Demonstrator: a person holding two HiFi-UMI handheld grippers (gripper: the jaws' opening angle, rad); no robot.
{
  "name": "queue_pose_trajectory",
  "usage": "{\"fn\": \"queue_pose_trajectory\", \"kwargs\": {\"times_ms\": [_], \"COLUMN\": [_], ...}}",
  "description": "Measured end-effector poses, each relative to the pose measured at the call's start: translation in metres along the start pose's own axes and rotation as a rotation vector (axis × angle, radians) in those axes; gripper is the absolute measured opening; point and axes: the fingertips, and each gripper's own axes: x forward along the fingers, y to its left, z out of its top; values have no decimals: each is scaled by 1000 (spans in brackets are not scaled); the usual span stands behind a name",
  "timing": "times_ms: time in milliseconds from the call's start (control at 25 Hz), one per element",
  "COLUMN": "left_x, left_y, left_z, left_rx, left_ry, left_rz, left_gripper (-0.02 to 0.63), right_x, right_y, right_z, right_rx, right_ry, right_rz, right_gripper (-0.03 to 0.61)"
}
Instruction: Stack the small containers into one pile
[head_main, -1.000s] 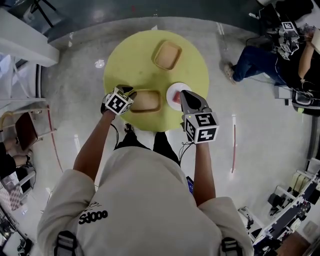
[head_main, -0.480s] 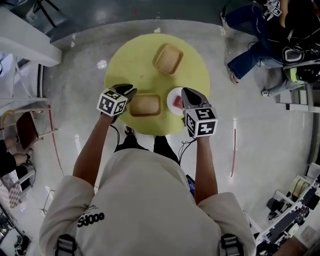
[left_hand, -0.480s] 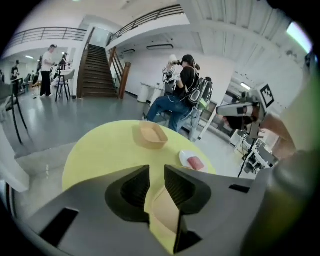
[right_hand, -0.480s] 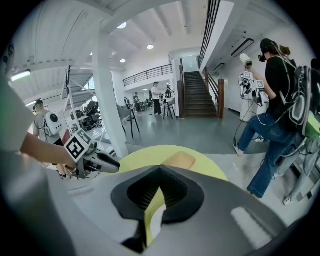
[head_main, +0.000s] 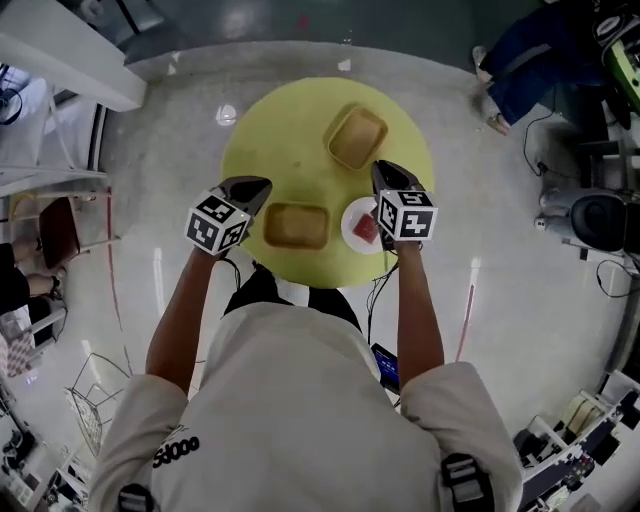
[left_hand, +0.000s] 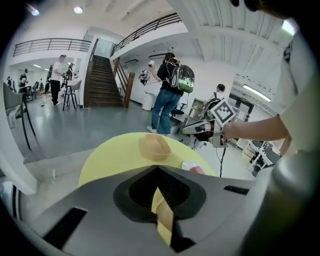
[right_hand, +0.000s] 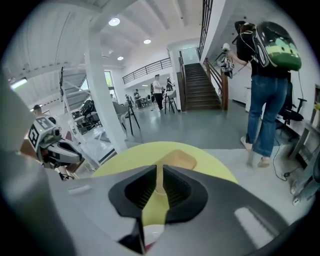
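Note:
Two tan rectangular containers sit on the round yellow table (head_main: 290, 130): the far one (head_main: 357, 137) (left_hand: 156, 146) (right_hand: 177, 159) and the near one (head_main: 296, 226). My left gripper (head_main: 257, 185) (left_hand: 158, 168) hovers just left of the near container, shut with nothing in it. My right gripper (head_main: 386, 169) (right_hand: 159, 167) sits between the far container and a white dish (head_main: 362, 224). Its jaws are opening, with only a narrow slit and nothing between them. It points at the far container.
The white dish (left_hand: 192, 167) (right_hand: 152, 232) holds something red and lies at the table's near right, under my right gripper's body. People stand beyond the table (left_hand: 167, 95) (right_hand: 267, 75). Grey floor surrounds the table, and a white bench (head_main: 70, 60) stands far left.
My left gripper has drawn back from the near container's left edge and its jaws have closed. My right gripper has moved forward past the white dish, toward the far container.

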Motion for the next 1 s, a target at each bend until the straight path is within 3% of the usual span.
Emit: {"fn": "queue_pose_trajectory", "kwargs": {"times_ms": [280, 560, 720, 1000], "left_x": [-9, -4, -6, -16], "left_y": [-1, 3, 4, 16], "left_z": [1, 0, -4, -13], "left_rx": [-51, -100, -99, -120], "left_ry": [-14, -17, -7, -16], "left_rz": [37, 63, 75, 97], "left_gripper": [6, 6, 6, 6], "right_x": [51, 80, 89, 98], "right_y": [-40, -62, -63, -62], "right_z": [-24, -51, -67, -69], "right_rx": [105, 292, 355, 491], "right_ry": [92, 189, 230, 209], "right_rz": [-34, -87, -95, -100], "right_gripper": [103, 129, 127, 80]}}
